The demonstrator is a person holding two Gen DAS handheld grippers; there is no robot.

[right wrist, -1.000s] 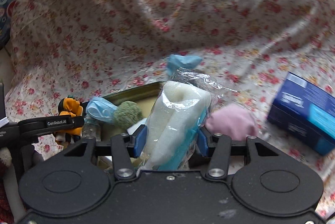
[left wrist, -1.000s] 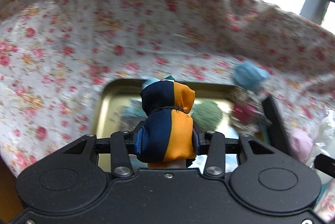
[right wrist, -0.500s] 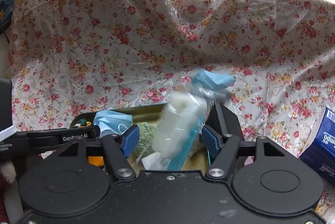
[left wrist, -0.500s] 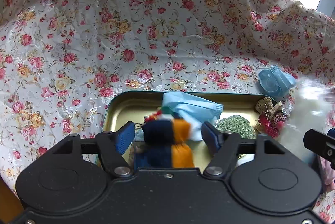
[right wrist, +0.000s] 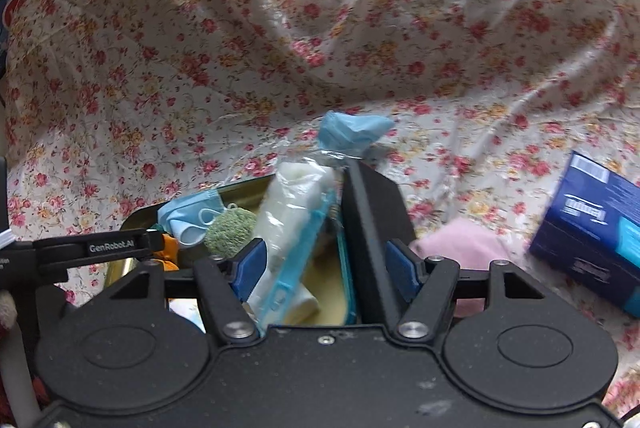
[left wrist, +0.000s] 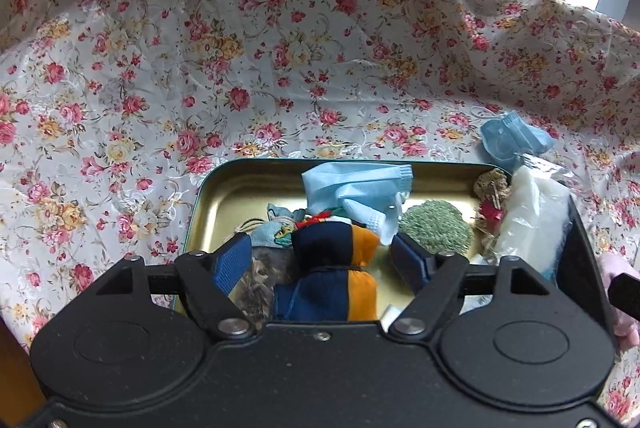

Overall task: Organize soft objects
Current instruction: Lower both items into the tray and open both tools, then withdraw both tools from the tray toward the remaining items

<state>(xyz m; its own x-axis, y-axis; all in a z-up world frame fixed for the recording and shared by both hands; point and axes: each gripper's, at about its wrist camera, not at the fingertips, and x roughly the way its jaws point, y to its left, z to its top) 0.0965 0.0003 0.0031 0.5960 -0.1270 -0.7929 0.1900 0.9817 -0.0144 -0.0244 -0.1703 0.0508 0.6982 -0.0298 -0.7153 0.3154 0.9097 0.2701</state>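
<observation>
A gold tin tray holds several soft things. My left gripper is open; the navy-and-orange pouch lies loose in the tray between its spread fingers. A blue face mask and a green knitted pad lie behind it. My right gripper is open; the bagged white foam roll leans in the tray against the left finger. The roll also shows in the left wrist view.
A second crumpled blue mask lies on the floral cloth behind the tray. A pink soft thing and a dark blue box lie to the right. The tray's black lid stands at its right edge.
Both grippers have opened. The pouch has dropped from the left gripper into the tray, and the foam roll has dropped from the right gripper into the tray.
</observation>
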